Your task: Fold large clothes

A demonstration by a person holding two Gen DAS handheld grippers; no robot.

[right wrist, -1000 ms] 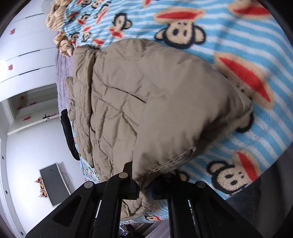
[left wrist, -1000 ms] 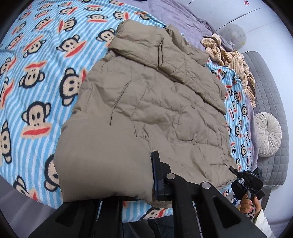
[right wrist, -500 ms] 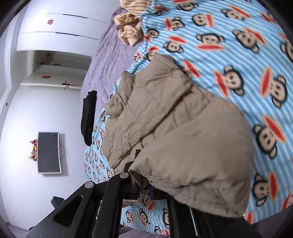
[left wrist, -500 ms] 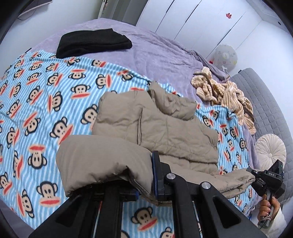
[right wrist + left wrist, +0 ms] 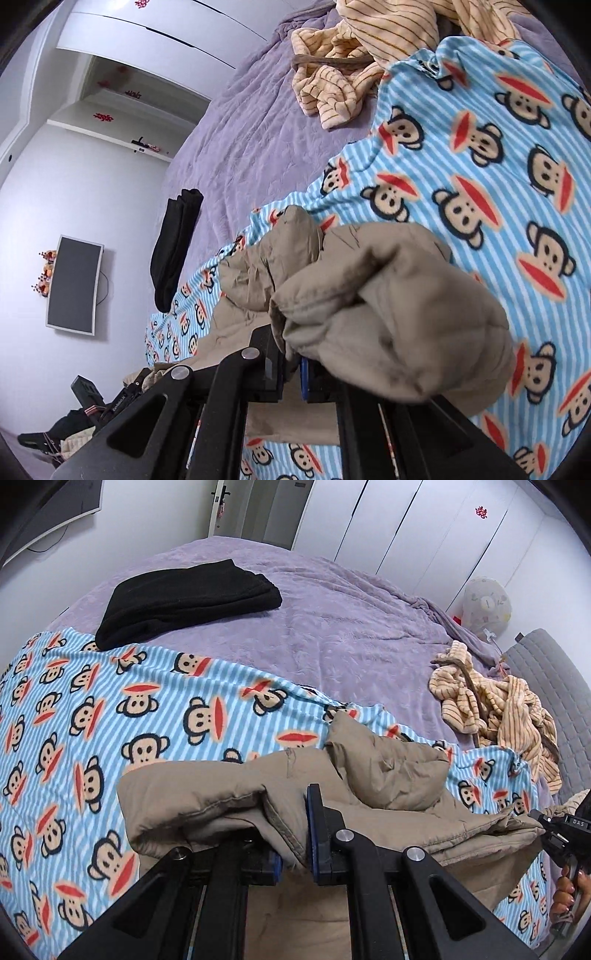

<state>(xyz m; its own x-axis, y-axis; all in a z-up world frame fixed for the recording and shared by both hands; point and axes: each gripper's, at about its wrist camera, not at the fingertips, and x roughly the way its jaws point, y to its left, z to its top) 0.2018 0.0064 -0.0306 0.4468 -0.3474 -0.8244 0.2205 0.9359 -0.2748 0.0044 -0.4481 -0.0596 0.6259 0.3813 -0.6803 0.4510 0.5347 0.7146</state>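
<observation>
My left gripper (image 5: 293, 843) is clamped on the hem edge of the tan puffer jacket (image 5: 388, 775), with a fold of quilted fabric pinched between its blue-padded fingers (image 5: 314, 827). My right gripper (image 5: 291, 365) is likewise closed on a bunched hem section of the same jacket (image 5: 388, 306), and the fabric billows over and to the right of its fingers. In the left wrist view, my right gripper (image 5: 554, 834) appears at the right edge, held by my right hand (image 5: 567, 893), with the jacket's edge stretched between the two tools. The lifted hem hangs in front of both cameras; the remainder of the jacket lies crumpled on the blue striped monkey-print blanket (image 5: 110, 716). The blanket covers the near portion of a bed with a purple bedspread (image 5: 332, 627). A folded black garment (image 5: 184, 598) rests on the bedspread, overlapping the far edge of the blanket. A crumpled cream striped garment (image 5: 495, 705) lies at the right side of the bed, touching the blanket corner. A grey padded headboard (image 5: 554, 686) stands just beyond it. A dark screen (image 5: 75, 284) is mounted on the white wall in the right wrist view.
</observation>
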